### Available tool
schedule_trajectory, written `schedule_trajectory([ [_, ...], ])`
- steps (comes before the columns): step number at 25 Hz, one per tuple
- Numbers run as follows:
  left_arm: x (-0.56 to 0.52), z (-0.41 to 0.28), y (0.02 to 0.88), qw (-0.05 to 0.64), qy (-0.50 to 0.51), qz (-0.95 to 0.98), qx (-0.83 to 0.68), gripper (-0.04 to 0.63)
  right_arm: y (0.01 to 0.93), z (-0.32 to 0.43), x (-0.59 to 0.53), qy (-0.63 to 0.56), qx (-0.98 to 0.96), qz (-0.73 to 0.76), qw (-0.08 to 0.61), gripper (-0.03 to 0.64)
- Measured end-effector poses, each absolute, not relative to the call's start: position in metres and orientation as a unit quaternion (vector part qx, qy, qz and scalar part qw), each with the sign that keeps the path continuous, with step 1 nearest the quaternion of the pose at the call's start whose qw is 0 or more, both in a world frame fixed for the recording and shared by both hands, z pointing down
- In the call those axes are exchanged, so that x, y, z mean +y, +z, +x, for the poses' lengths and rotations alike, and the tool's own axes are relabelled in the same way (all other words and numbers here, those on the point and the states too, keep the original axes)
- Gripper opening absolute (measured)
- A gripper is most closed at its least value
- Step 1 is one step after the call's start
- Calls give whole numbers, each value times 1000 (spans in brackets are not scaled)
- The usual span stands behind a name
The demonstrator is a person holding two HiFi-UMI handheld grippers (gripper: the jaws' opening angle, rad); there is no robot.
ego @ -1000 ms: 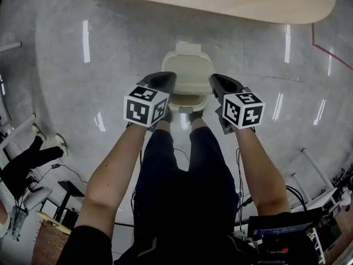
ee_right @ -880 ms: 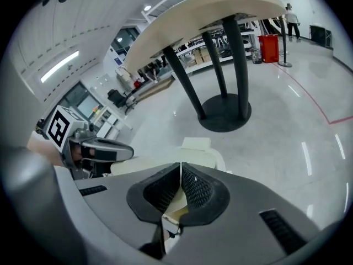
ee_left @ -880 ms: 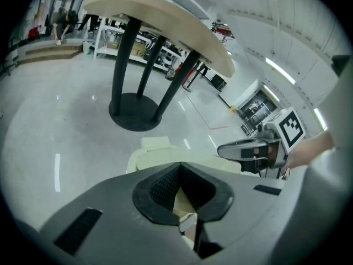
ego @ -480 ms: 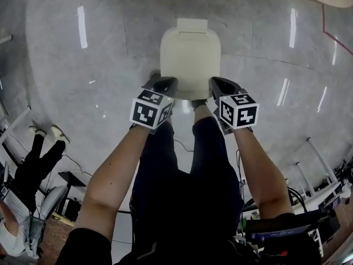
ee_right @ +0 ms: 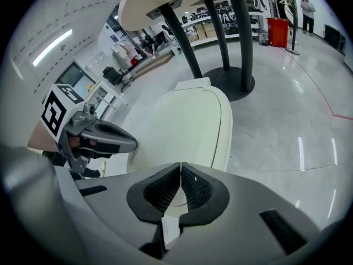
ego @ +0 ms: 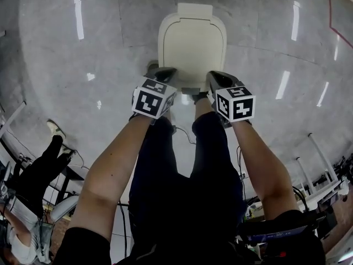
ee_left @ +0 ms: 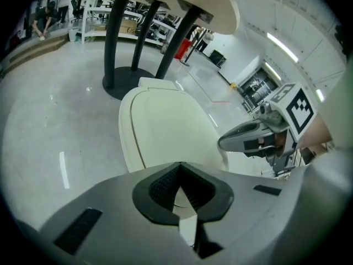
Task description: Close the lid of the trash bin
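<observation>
A cream trash bin stands on the grey floor just ahead of the person's feet, and its lid [ego: 193, 43] lies flat over it. My left gripper [ego: 164, 74] hangs over the lid's near left corner with its jaws shut on nothing. My right gripper [ego: 217, 78] is level with it at the near right corner, also shut and empty. In the left gripper view the lid [ee_left: 165, 123] fills the middle beyond my left gripper [ee_left: 179, 168], and the right gripper [ee_left: 248, 139] shows at the right. The right gripper view shows the lid [ee_right: 190, 123] beyond my right gripper [ee_right: 180, 167].
Behind the bin stands a table with dark legs [ee_left: 118, 48] on a round base [ee_right: 229, 81]. A red bin [ee_right: 277, 24] and a person stand far off. Another person [ego: 33, 173] is at the lower left. Cables and stands lie behind the legs.
The lid, partly raised a second ago with the bin's opening showing, now lies flat. Both grippers have moved forward over its near edge.
</observation>
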State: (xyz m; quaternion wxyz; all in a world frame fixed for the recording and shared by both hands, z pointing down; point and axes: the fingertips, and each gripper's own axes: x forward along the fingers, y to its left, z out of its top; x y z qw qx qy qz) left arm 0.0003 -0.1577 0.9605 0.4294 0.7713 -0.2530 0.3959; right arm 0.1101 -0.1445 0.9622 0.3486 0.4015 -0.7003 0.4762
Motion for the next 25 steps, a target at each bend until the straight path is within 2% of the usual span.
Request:
schedule_trajectory([
  [11,-172,3,941,417,383,779,-268,2,941,110,-165,462,-721,389,339,11],
  [20,-253,3,735,344,236,851,-319,2,720,106,-259,344,-817,402,230,11],
  [25,-280,-8,611,291,189,875,-337,2,601,101,-285,291,-836,427,184,11],
])
